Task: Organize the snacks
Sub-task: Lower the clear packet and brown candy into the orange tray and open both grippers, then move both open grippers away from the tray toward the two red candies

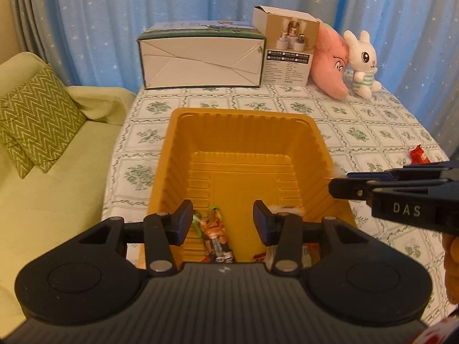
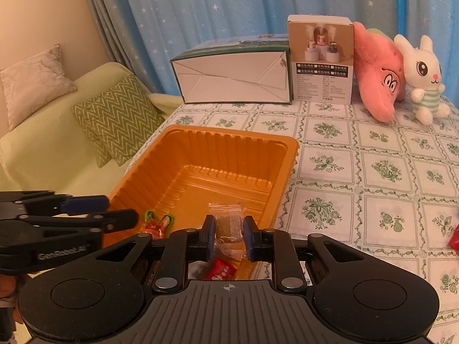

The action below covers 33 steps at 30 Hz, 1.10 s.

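Right gripper (image 2: 229, 236) sits closest to the lens, clenched on a clear-wrapped snack (image 2: 229, 226). The packet stands roughly upright btwn the pads, long axis running away from the tool, its top sticking out past the fingertips. Directly under and just ahead of those tips is the near end of the orange tray (image 2: 229, 140), so the drop spot lies straight below, no reach needed.

Left gripper (image 1: 222, 222) is released, pads apart w/ nothing pressed btwn them. Below its gap, on the tray floor (image 1: 243, 132), lies an orange-and-green wrapped snack (image 1: 215, 226), long axis pointing out from the tool toward the tray's far wall. A red packet (image 2: 222, 269) is in the near corner beneath the right tool.

Outward: one more red snack (image 1: 419, 154) lies on the tablecloth (image 1: 358, 132), well off to the right of both tools, outside the tray. Right hand is the nearer one to it, I'd say, once it lets go of its load.

Beyond the tray: a long white box (image 1: 200, 60), a smaller carton (image 1: 287, 54), a pink plush (image 1: 332, 66) and a white bunny (image 1: 363, 63).
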Each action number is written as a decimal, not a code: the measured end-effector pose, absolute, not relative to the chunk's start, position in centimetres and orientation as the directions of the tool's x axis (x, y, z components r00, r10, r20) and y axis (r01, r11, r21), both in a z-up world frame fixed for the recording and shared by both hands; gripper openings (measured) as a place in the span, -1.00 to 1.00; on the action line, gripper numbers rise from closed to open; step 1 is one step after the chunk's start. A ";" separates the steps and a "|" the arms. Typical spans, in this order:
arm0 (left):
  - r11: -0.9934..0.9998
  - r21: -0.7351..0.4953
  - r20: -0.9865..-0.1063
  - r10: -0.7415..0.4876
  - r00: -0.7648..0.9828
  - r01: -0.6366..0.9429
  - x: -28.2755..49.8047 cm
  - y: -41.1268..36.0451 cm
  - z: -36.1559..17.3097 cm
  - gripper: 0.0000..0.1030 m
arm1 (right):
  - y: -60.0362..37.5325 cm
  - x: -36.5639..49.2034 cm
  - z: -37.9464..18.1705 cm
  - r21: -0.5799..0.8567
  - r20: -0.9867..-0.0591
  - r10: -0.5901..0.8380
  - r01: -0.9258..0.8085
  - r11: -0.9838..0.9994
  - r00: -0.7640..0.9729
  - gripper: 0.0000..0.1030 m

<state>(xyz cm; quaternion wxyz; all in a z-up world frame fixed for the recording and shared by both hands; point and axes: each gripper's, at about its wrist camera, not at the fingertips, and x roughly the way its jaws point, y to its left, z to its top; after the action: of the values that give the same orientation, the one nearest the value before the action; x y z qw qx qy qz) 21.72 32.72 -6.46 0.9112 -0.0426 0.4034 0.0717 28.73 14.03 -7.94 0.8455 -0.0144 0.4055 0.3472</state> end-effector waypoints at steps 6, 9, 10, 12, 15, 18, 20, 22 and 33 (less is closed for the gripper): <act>0.986 -0.007 -0.732 0.107 0.672 -0.165 20.4 32.7 -5.8 -0.19 | 14.3 28.5 -7.7 0.272 -0.692 0.588 -0.603 0.750 0.419 -0.58; 0.986 0.000 -0.726 0.115 0.678 -0.168 19.9 32.6 -5.6 -0.19 | 14.5 28.6 -7.6 0.288 -0.689 0.598 -0.602 0.745 0.410 -0.58; 0.985 0.001 -0.724 0.118 0.679 -0.170 19.7 32.5 -5.6 -0.19 | 14.6 28.6 -7.5 0.297 -0.687 0.604 -0.602 0.741 0.405 -0.58; 0.984 0.001 -0.722 0.124 0.681 -0.177 19.4 32.6 -5.5 -0.19 | 14.7 28.6 -7.3 0.330 -0.667 0.634 -0.607 0.723 0.392 -0.58; 0.982 -0.002 -0.717 0.130 0.685 -0.189 18.9 32.7 -5.5 -0.06 | 14.8 28.5 -6.8 0.356 -0.635 0.667 -0.619 0.700 0.389 -0.57; 0.982 0.003 -0.708 0.135 0.693 -0.188 18.1 32.5 -5.3 0.08 | 14.2 28.4 -6.3 0.352 -0.619 0.665 -0.610 0.710 0.418 -0.30; 0.981 0.003 -0.704 0.139 0.696 -0.193 17.6 32.3 -5.1 0.09 | 13.5 28.3 -6.1 0.351 -0.623 0.651 -0.589 0.728 0.434 -0.12; 0.980 -0.005 -0.700 0.138 0.701 -0.199 17.0 32.1 -4.8 0.10 | 12.4 28.0 -5.9 0.352 -0.623 0.642 -0.573 0.740 0.447 -0.12; 0.977 -0.044 -0.678 0.126 0.725 -0.211 13.4 28.7 -2.7 0.13 | 6.5 22.6 -3.9 0.245 -0.645 0.543 -0.527 0.814 0.538 -0.12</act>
<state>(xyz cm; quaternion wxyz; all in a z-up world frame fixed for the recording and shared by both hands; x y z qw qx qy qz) 13.39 28.68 -2.66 0.9267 -0.0589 0.3598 0.0909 22.57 6.49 -3.87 0.8768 0.0103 0.3716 0.3051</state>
